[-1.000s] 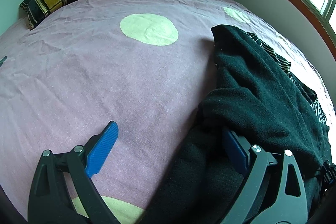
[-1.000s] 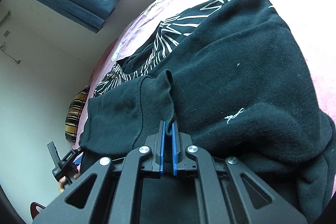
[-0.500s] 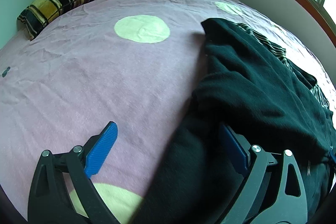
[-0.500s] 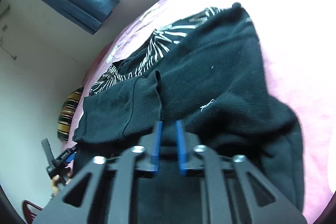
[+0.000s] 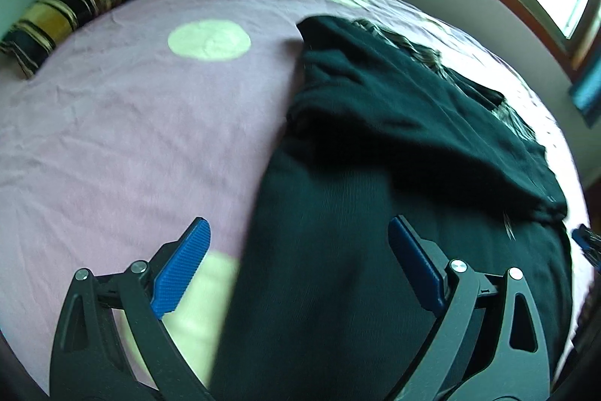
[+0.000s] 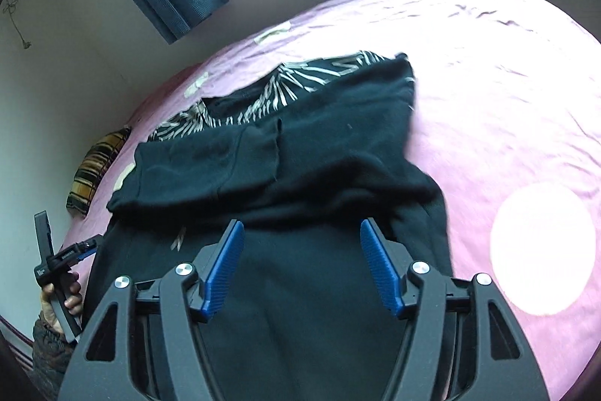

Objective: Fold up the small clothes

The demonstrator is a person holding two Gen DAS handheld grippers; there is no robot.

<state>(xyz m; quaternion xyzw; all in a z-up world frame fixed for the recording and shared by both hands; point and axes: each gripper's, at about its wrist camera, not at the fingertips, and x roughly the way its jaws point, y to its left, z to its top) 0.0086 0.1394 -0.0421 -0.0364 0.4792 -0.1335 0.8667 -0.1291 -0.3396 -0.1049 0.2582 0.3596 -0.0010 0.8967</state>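
Right wrist: right hand-held gripper (image 6: 300,265) opening — nothing pinched; left hand-held gripper (image 5: 298,265) spread over black garment (image 6: 319,153).

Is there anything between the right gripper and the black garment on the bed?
Nothing visible. The right gripper, its jaws opening and empty, hangs directly above the black garment on the pink bed.

Black garment (image 6: 338,153) – matt fleecy cloth; pink bedsheet (image 5: 131,123) – creased cotton.
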